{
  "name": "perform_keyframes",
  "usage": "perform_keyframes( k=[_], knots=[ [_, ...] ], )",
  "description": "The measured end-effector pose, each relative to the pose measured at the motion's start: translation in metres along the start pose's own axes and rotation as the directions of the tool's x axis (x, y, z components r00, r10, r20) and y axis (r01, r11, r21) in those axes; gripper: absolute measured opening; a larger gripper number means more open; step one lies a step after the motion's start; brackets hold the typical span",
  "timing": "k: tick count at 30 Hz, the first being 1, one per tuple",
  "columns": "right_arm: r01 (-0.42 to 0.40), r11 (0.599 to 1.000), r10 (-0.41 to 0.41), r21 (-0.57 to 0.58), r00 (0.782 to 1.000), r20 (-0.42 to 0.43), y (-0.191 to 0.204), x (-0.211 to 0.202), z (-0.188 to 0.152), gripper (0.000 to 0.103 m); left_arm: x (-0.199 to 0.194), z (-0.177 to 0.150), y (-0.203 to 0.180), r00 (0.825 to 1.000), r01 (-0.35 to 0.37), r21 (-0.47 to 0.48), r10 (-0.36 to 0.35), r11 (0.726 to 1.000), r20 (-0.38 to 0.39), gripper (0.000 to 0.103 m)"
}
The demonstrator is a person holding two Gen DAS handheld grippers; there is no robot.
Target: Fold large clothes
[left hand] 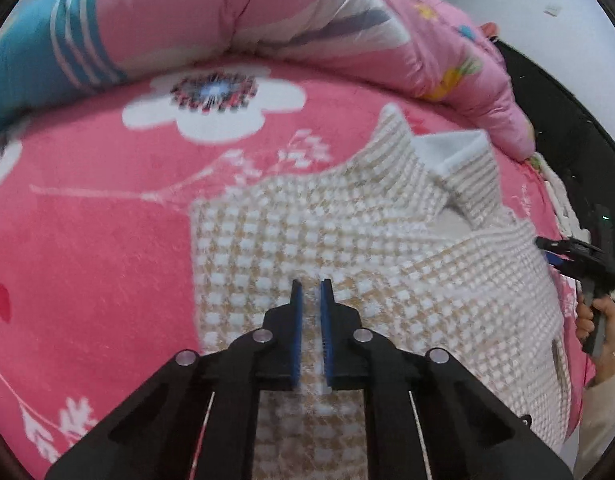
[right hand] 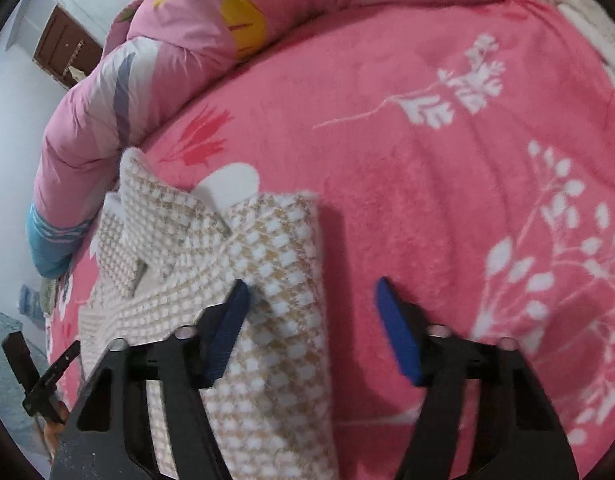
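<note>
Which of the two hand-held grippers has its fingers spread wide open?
The right hand-held gripper: its blue fingers stand far apart beside the checked garment. The left hand-held gripper has only a narrow gap.

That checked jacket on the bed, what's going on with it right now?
A person holding a gripper in each hand is folding a beige and white checked jacket on a pink floral blanket. The left gripper is nearly closed, with jacket fabric showing between its fingers. The right gripper is open over the folded edge, gripping nothing. A pink quilt lies bunched behind.
</note>
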State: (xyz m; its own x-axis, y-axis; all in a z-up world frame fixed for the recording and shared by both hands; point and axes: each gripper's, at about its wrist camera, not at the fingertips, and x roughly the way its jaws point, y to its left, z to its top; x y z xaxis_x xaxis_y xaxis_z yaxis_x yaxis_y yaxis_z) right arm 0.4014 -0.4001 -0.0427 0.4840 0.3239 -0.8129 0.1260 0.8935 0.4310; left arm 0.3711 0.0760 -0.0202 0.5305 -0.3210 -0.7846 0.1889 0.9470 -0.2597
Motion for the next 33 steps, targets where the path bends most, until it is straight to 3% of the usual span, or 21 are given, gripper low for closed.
perform_keyframes(
  k=[1, 2, 5, 7, 9, 11, 14, 17, 19, 21, 23, 24, 25, 28, 30, 31, 33],
  knots=[
    [-0.006, 1.0, 0.007, -0.012, 1.0, 0.012, 0.004, -0.003, 0.0, 0.013, -0.01, 0.002, -0.003, 1.0, 0.002, 0.012, -0.002, 1.0, 0.029, 0.007],
    [0.009, 0.999, -0.008, -0.034, 0.999, 0.037, 0.01, -0.008, -0.001, 0.011, -0.017, 0.004, -0.005, 0.999, 0.005, 0.017, -0.005, 1.0, 0.052, 0.007],
    [0.027, 0.995, -0.018, -0.095, 0.995, 0.095, 0.024, -0.017, -0.006, 0.009, -0.042, 0.011, -0.007, 0.991, 0.02, 0.03, -0.023, 0.999, 0.133, 0.007],
    [0.066, 0.989, -0.052, -0.134, 0.993, 0.106, 0.03, -0.01, -0.011, 0.01, -0.035, 0.01, 0.001, 0.993, -0.006, 0.012, 0.005, 1.0, 0.121, 0.007],
    [0.087, 0.987, -0.076, -0.135, 0.993, 0.085, 0.028, 0.003, -0.015, 0.018, -0.004, 0.002, 0.012, 0.995, -0.087, -0.003, 0.087, 0.996, 0.052, 0.008],
    [0.083, 0.991, -0.076, -0.101, 0.995, 0.066, 0.022, 0.01, -0.017, 0.023, 0.017, -0.008, 0.021, 0.994, -0.107, -0.018, 0.107, 0.994, 0.01, 0.011],
    [0.062, 0.994, -0.055, -0.092, 0.995, 0.077, 0.019, -0.011, -0.015, 0.041, 0.01, -0.013, 0.031, 0.996, -0.06, -0.079, 0.065, 0.995, 0.053, 0.019],
    [0.091, 0.976, -0.057, -0.196, 0.984, 0.171, 0.038, -0.053, -0.025, 0.044, -0.017, -0.01, 0.026, 0.988, -0.108, -0.038, 0.112, 0.993, 0.108, 0.024],
    [0.054, 0.951, 0.007, -0.306, 0.981, 0.193, 0.059, -0.073, -0.043, 0.046, -0.04, -0.012, 0.011, 0.983, -0.088, 0.03, 0.082, 0.996, 0.166, 0.029],
    [0.052, 0.915, 0.02, -0.4, 0.985, 0.174, 0.074, -0.074, -0.062, 0.047, -0.046, -0.016, -0.005, 0.987, -0.035, 0.084, 0.021, 0.996, 0.158, 0.034],
    [0.089, 0.867, -0.044, -0.491, 0.994, 0.101, 0.083, -0.048, -0.086, 0.047, -0.032, -0.025, -0.014, 0.995, 0.03, 0.092, -0.038, 0.995, 0.087, 0.037],
    [0.135, 0.852, -0.143, -0.505, 0.989, 0.023, 0.076, -0.018, -0.097, 0.048, -0.014, -0.033, -0.013, 0.999, 0.028, 0.07, -0.03, 0.997, 0.016, 0.037],
    [0.133, 0.85, -0.157, -0.509, 0.988, -0.004, 0.068, -0.003, -0.103, 0.048, 0.007, -0.041, -0.009, 0.999, -0.007, 0.057, 0.01, 0.998, -0.053, 0.037],
    [0.116, 0.882, -0.14, -0.456, 0.99, -0.018, 0.064, -0.017, -0.098, 0.048, 0.006, -0.05, -0.002, 0.999, 0.036, 0.018, -0.036, 0.999, -0.005, 0.038],
    [0.114, 0.901, -0.139, -0.418, 0.99, -0.03, 0.073, -0.032, -0.09, 0.05, -0.008, -0.046, -0.006, 1.0, 0.012, 0.005, -0.012, 1.0, 0.01, 0.038],
    [0.047, 0.909, -0.068, -0.415, 0.997, -0.036, 0.086, -0.043, -0.087, 0.051, -0.016, -0.044, -0.011, 1.0, 0.007, 0.025, -0.008, 1.0, 0.029, 0.039],
    [-0.042, 0.901, 0.037, -0.432, 0.999, -0.018, 0.111, -0.056, -0.085, 0.062, -0.024, -0.04, -0.022, 0.997, 0.045, 0.053, -0.047, 0.998, 0.053, 0.046]
  ],
)
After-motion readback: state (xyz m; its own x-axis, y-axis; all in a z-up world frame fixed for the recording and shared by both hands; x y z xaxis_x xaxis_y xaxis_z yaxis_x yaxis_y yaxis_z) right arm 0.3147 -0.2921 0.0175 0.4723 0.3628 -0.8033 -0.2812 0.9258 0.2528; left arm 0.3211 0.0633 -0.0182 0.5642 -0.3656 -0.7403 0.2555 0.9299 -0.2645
